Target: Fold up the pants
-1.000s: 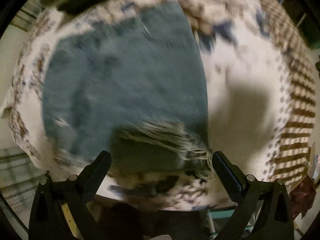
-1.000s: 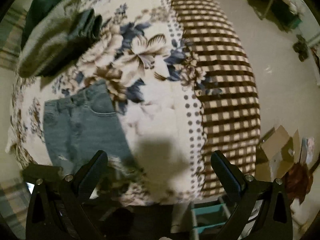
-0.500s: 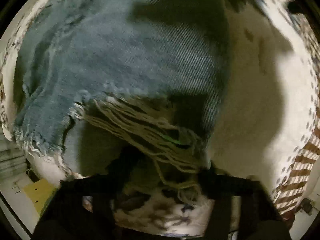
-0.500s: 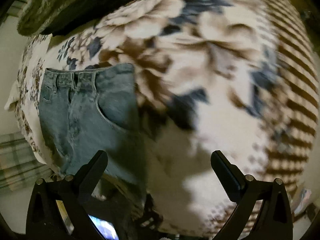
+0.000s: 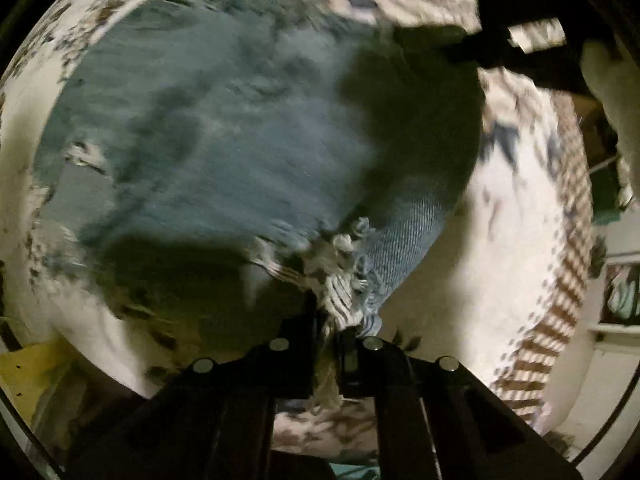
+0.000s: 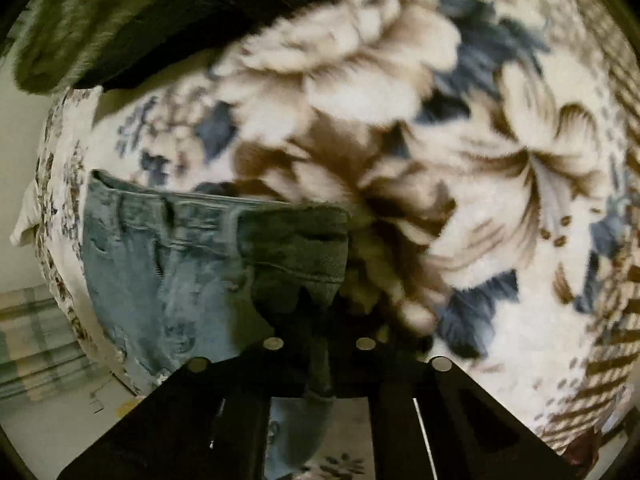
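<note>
Light blue ripped jeans [image 5: 224,140] lie on a floral blanket [image 5: 516,248]. My left gripper [image 5: 338,330] is shut on the frayed hem [image 5: 344,280] of a leg and lifts that corner off the blanket. In the right wrist view the jeans [image 6: 168,272] lie with the waistband [image 6: 192,204] towards the far side. My right gripper [image 6: 320,340] is shut on the right edge of the jeans near the hip, with denim bunched between the jaws. The right gripper also shows at the top right of the left wrist view [image 5: 516,44].
A dark green and grey pile of cloth [image 6: 132,20] lies at the far end of the floral blanket [image 6: 480,160]. The blanket has a brown checked border [image 5: 568,280] at its right side. A plaid floor covering [image 6: 36,340] lies at the lower left.
Both grippers went from open to shut on the jeans. The left one closed on the frayed hem and raised it. The right one moved left to the hip edge and closed.
</note>
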Motion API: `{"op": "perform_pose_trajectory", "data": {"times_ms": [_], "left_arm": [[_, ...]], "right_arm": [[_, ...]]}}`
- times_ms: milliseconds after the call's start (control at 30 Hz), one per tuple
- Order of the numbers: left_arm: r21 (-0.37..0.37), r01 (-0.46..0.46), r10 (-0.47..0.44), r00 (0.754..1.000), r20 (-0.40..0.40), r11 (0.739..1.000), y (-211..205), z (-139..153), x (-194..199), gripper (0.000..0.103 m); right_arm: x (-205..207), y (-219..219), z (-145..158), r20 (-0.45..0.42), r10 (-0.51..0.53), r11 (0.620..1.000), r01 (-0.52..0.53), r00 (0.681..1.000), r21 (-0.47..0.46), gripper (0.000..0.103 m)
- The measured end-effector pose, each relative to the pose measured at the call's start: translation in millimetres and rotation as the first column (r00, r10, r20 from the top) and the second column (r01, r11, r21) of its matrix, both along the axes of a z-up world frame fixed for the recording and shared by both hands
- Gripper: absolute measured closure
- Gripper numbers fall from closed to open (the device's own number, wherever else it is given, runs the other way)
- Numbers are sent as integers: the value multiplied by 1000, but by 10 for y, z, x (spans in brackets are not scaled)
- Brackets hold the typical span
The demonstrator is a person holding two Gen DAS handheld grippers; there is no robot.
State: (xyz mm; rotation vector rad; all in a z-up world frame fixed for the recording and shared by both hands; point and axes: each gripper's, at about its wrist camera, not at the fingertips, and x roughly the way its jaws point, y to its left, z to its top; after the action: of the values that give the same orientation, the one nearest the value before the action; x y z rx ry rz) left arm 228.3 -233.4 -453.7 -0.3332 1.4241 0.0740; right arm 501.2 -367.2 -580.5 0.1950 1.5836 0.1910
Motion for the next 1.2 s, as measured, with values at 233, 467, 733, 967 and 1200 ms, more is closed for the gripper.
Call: {"op": "perform_pose_trajectory", "data": {"times_ms": [233,467,733,967,1200], "left_arm": [[-56,-119,125,986,107,991,1082,250,-18,98],[-51,-263,268,950,158,963,2051,438,-74,98],[-56,-382,386,914,121,922,2957,4,-145,98],[-100,-470,478,876,65,877,3229,-423,-283,94],[-136,-615,628,773,88,777,3233,-340,-551,47]], "right_arm": [[-48,684,827,99,-10,999,13,995,-30,99],[154,2116,1206,150,112,993,-105,982,-53,99],[452,3671,793,122,274,955,-255,954,-149,99],[478,4295,252,37,390,901,-373,920,-221,99],[457,3993,332,-5,354,935,-354,935,6,46]]}}
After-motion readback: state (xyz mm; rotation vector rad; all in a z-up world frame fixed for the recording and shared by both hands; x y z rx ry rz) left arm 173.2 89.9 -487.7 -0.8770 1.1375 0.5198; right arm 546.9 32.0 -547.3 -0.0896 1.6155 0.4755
